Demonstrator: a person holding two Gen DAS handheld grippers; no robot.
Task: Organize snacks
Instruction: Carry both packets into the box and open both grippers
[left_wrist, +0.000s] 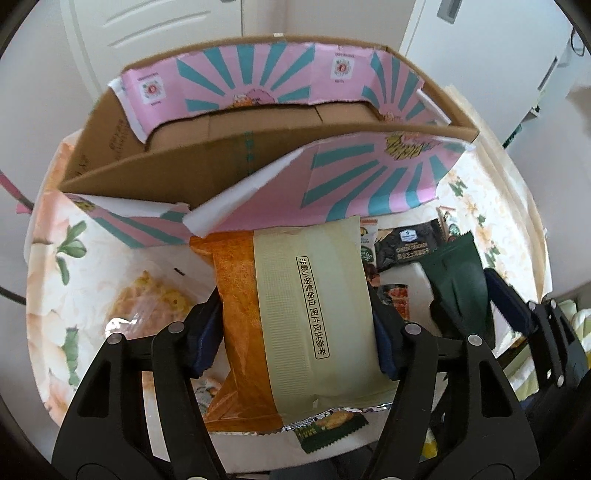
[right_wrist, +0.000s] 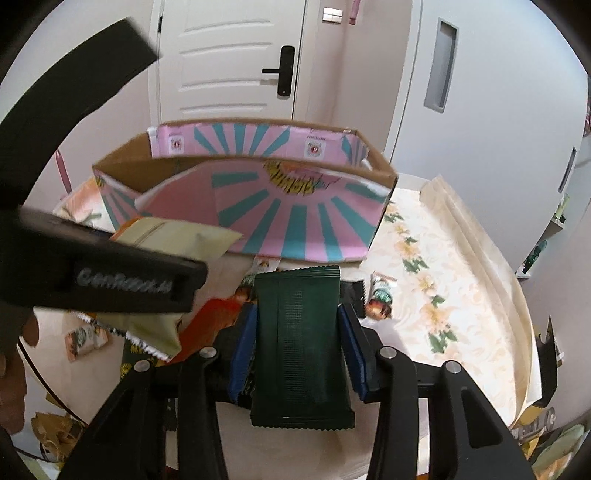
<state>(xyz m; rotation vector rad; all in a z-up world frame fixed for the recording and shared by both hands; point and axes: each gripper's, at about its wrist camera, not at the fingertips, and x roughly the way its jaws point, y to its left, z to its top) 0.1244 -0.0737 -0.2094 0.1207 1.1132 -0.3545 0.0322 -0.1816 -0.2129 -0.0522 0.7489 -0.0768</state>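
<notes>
A home, by its fittings: a white panelled door with a black lever handle stands beyond the worktop's far edge, white cabinets rise beside it, and a floral tablecloth covers the worktop.

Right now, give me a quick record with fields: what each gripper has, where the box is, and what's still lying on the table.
left gripper: shut on the cream and orange snack packet
right gripper: shut on the dark green snack packet
box: pink and teal cardboard box, top open, standing on the table just beyond both packets
table: floral tablecloth
left to sort: several small packets lying loose in front of the box
</notes>
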